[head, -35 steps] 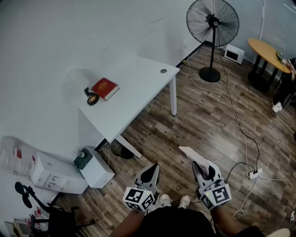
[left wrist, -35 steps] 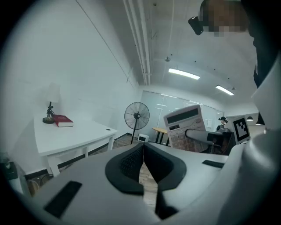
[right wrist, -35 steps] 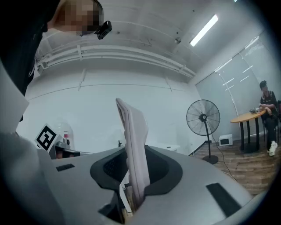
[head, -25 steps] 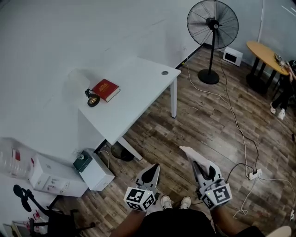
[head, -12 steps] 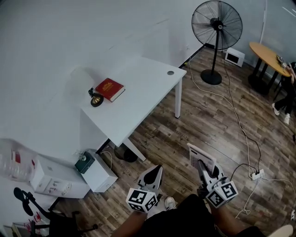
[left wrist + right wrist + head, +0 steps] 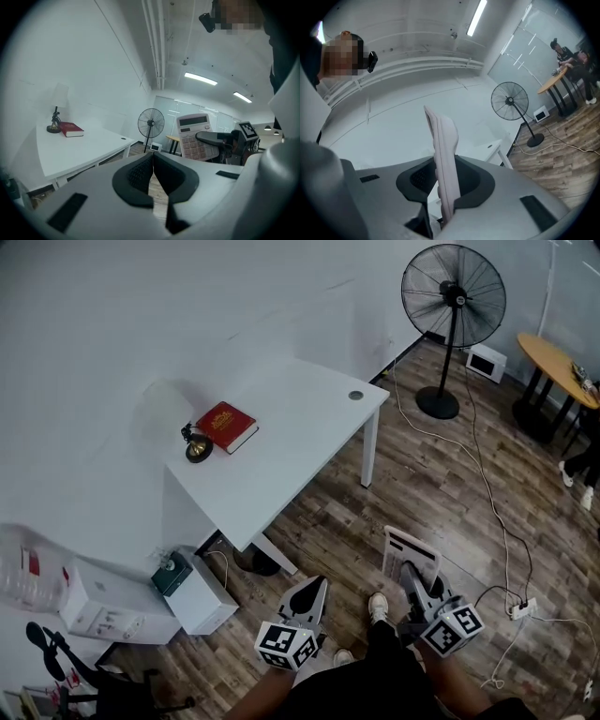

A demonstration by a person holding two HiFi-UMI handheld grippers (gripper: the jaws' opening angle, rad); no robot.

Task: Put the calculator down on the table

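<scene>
"What's underfoot?"

"Dark wood planks (image 6: 441, 493), with a white power strip (image 6: 521, 609) lying on them at the right."

"And the furniture?"

"A white worktop (image 6: 281, 465) along a plain white wall (image 6: 141, 315), with a black pedestal fan (image 6: 454, 298) beyond its far end. There's a round wooden table (image 6: 555, 357) at the right edge."

"Lighting?"

"Strip lights (image 6: 200, 78) on the ceiling, switched on."

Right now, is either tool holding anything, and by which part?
The right tool grips the calculator by its keypad end, one jaw on the keys and one on the back, display end sticking out. The left tool is shut and empty.
</scene>
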